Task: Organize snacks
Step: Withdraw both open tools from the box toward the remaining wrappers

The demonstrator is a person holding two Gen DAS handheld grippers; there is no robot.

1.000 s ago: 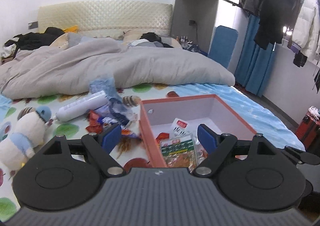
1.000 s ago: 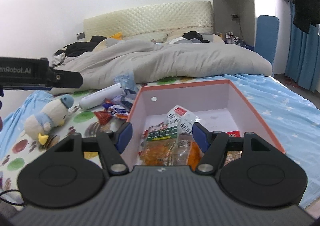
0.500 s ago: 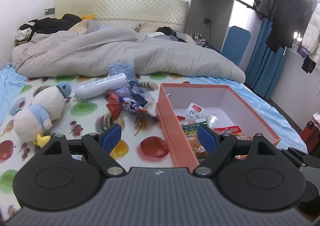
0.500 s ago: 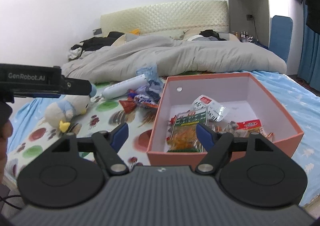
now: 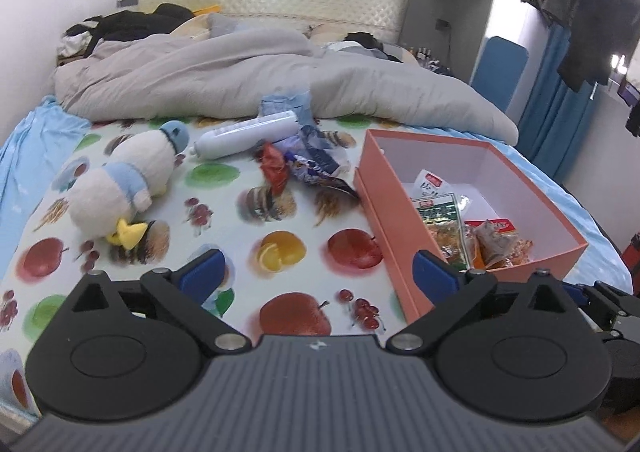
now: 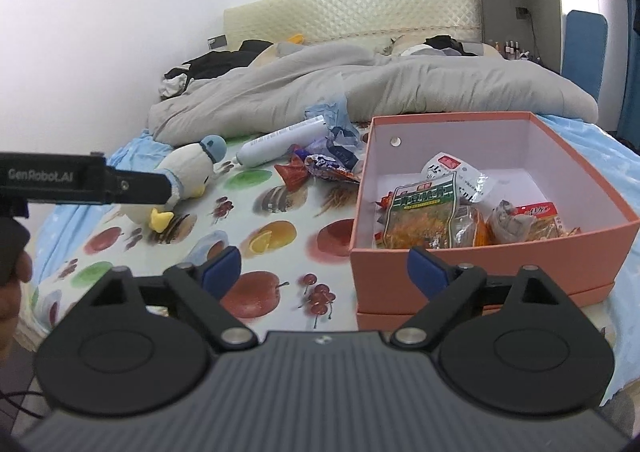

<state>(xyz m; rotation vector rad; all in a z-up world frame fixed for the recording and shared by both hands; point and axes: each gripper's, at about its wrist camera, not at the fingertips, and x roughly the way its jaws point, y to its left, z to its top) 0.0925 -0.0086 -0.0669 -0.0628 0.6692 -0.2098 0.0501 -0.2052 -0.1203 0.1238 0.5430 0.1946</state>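
An orange box sits on the fruit-print bed sheet, holding several snack packets, a green-labelled one on top. More loose snack wrappers lie in a pile left of the box, beside a white tube. My left gripper hangs over the sheet near the box's front left corner, jaws opening, nothing between them. My right gripper hovers before the box's near wall, jaws opening and empty too.
A plush duck lies on the sheet to the left. A grey duvet is bunched at the back. The left gripper's body crosses the right wrist view's left edge, with a hand below. Clothes hang at the right.
Both grippers have pulled back from over the box toward the bed's near edge, and both pairs of jaws have spread wider. The snack packets stay in the box.
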